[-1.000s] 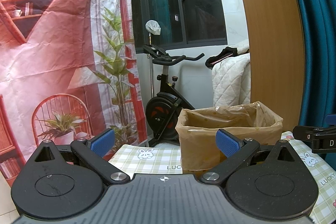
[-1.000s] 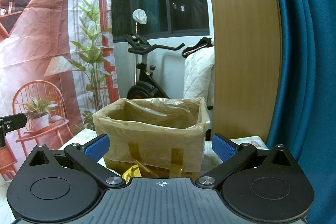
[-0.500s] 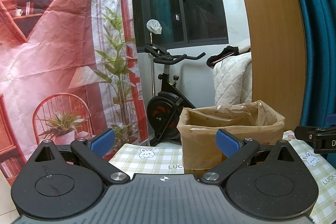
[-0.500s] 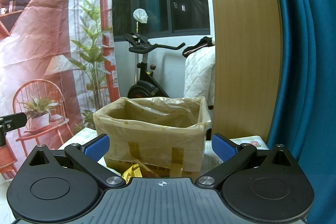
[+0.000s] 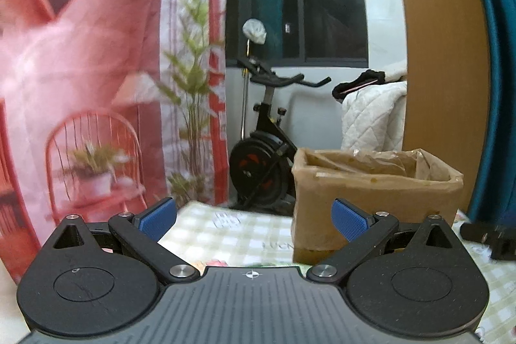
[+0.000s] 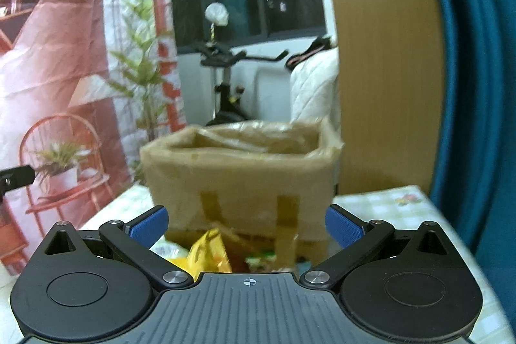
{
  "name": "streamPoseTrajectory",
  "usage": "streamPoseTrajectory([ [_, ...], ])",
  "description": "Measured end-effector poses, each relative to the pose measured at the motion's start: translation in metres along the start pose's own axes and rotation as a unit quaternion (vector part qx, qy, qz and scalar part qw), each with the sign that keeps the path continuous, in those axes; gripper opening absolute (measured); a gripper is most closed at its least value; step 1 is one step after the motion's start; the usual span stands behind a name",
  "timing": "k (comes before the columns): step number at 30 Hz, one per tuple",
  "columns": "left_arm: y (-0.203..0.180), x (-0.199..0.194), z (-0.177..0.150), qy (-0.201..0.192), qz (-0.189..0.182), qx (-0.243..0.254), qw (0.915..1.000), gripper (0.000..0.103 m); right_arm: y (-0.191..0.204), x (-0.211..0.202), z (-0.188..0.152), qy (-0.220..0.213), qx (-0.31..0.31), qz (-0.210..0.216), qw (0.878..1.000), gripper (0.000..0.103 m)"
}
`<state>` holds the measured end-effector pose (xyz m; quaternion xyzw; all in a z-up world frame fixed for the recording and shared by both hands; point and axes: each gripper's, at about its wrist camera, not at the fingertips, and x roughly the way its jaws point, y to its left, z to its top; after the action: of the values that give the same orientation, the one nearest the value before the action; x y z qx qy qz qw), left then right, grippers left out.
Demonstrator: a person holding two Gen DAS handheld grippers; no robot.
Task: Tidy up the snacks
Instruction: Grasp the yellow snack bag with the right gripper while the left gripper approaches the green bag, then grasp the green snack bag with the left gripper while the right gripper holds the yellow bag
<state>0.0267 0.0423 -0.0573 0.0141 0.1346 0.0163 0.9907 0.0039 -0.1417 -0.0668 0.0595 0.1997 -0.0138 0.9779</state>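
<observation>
Surface: I had the checked tablecloth point(image 5: 232, 231) on the surface in both views, and more of it showed than a second before, because I had tipped both wrist cameras downward.
Cardboard box: the open box point(image 6: 238, 179), wrapped in clear film and taped in front, stood at the far side of the surface, dead ahead of my right tongs; in the left view the same box point(image 5: 374, 202) sat to the right of centre and lower in the picture than it had been.
Snacks: a heap of packets lay on the cloth just in front of the box, and it had come further into view; I could make out a yellow packet point(image 6: 206, 253) and a green-printed one point(image 6: 261, 260) beside it, the rest hidden behind the tong body.
Left tongs: my left tongs point(image 5: 254, 220) were spread wide with nothing between them, over bare cloth well to the left of the box.
Right tongs: my right tongs point(image 6: 246, 224) were spread wide and empty, framing the snack heap.
Blur: both views were smeared, so I judged I was mid-motion.
Meaning: I judged this the start of a reach for the first packet, nothing yet sorted into the box.
</observation>
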Motion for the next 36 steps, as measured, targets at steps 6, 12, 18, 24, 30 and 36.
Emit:
streamPoseTrajectory([
  [6, 0.015, 0.027, -0.026, 0.036, -0.006, -0.028, 0.9990, 0.103, 0.023, 0.034, -0.031, 0.039, -0.069, 0.029, 0.996, 0.103],
  [12, 0.019, 0.049, -0.042, 0.067, 0.005, -0.014, 0.9977, 0.103, 0.047, 0.055, -0.049, 0.076, -0.104, 0.078, 0.989, 0.103],
  [18, 0.019, 0.058, -0.049, 0.072, 0.003, -0.002, 0.9974, 0.103, 0.068, 0.072, -0.053, 0.087, -0.146, 0.087, 0.982, 0.103],
  [24, 0.023, 0.065, -0.060, 0.092, -0.020, -0.017, 0.9954, 0.103, 0.078, 0.076, -0.063, 0.089, -0.176, 0.103, 0.975, 0.103],
  [30, 0.019, 0.068, -0.071, 0.103, -0.043, -0.011, 0.9936, 0.102, 0.089, 0.083, -0.078, 0.099, -0.218, 0.079, 0.968, 0.103],
  [36, 0.022, 0.071, -0.080, 0.118, -0.069, -0.021, 0.9904, 0.097, 0.079, 0.088, -0.072, 0.105, -0.194, 0.084, 0.972, 0.093],
])
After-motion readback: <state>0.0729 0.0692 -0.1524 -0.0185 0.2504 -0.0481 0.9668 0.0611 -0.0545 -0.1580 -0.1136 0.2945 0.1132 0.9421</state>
